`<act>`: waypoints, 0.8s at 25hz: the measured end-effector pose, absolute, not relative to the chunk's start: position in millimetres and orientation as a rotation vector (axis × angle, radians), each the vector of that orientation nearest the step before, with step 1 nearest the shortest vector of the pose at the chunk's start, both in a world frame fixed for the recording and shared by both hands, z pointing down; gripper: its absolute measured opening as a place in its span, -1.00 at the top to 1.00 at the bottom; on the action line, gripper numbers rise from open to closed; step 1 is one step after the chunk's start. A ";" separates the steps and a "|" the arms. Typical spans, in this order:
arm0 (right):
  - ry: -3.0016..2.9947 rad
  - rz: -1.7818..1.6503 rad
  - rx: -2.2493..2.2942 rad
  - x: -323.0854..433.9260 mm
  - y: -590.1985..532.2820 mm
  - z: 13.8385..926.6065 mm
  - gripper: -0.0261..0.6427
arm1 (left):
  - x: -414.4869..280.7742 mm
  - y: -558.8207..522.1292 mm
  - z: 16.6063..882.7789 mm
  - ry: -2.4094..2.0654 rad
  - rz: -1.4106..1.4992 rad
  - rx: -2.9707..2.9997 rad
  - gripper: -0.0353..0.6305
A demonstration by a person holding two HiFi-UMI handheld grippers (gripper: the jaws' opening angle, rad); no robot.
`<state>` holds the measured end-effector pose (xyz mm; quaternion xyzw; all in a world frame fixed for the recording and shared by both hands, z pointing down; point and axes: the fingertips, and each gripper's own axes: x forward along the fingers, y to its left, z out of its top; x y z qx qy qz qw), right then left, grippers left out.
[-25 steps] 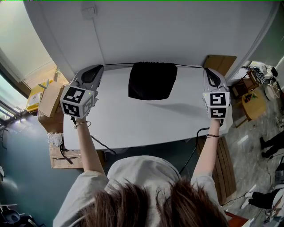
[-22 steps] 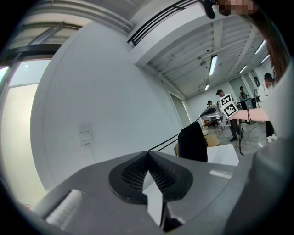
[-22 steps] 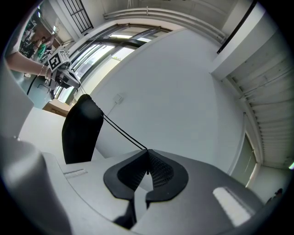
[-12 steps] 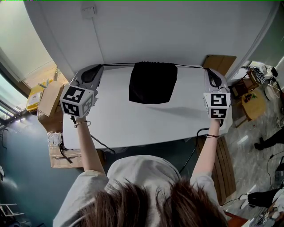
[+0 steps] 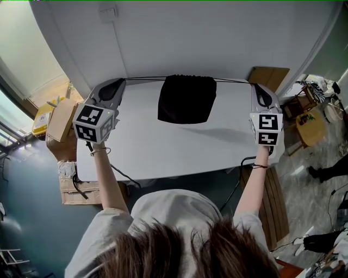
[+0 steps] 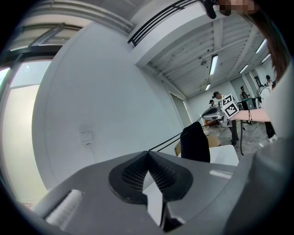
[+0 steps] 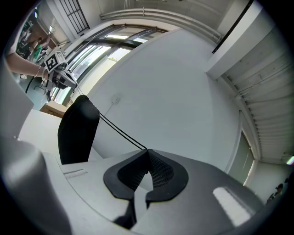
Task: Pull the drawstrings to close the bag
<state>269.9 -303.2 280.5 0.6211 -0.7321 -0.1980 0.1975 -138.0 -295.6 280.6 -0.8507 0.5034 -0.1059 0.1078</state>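
Note:
A black drawstring bag (image 5: 186, 98) hangs above the far part of the white table (image 5: 163, 152), its top gathered tight. Taut black drawstrings run from it to both sides. My left gripper (image 5: 122, 81) is shut on the left drawstring (image 5: 142, 79) at the table's far left corner. My right gripper (image 5: 254, 84) is shut on the right drawstring (image 5: 232, 81) at the far right corner. In the left gripper view the strings (image 6: 167, 140) leave the closed tips (image 6: 148, 152) toward the bag (image 6: 195, 142). In the right gripper view the strings (image 7: 120, 131) run from the tips (image 7: 147, 150) to the bag (image 7: 78, 130).
The table stands against a white wall (image 5: 185, 38) with a switch plate (image 5: 108, 13). Cardboard boxes (image 5: 61, 122) sit on the floor at the left, wooden furniture (image 5: 311, 125) at the right. A black cable (image 5: 239, 163) hangs off the table's near right edge.

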 end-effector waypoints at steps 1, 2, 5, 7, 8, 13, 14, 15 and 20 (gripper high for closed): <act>-2.051 -0.554 1.740 269.7 -302.6 279.8 0.87 | -138.4 -295.0 280.5 1.483 -0.311 -2.503 0.88; -2.054 -0.553 1.742 269.4 -302.5 279.1 0.87 | -138.8 -294.9 280.3 1.484 -0.311 -2.503 0.88; -2.055 -0.551 1.746 270.0 -302.9 278.5 0.87 | -139.0 -295.0 280.0 1.487 -0.311 -2.502 0.88; -2.053 -0.551 1.748 270.0 -304.4 278.0 0.87 | -140.0 -296.6 279.3 1.488 -0.308 -2.502 0.88; -2.052 -0.550 1.750 269.8 -305.2 277.6 0.87 | -140.6 -297.4 278.9 1.489 -0.308 -2.502 0.88; -2.052 -0.548 1.761 272.1 -302.7 279.0 0.87 | -141.3 -295.1 279.6 1.495 -0.306 -2.499 0.88; -2.050 -0.547 1.761 272.6 -302.5 279.7 0.87 | -141.9 -294.9 280.0 1.497 -0.307 -2.500 0.88; -2.047 -0.546 1.761 272.6 -303.5 280.0 0.87 | -142.8 -295.8 280.0 1.498 -0.308 -2.501 0.88; -2.041 -0.540 1.764 273.2 -306.7 281.2 0.87 | -145.2 -299.3 279.5 1.499 -0.306 -2.502 0.88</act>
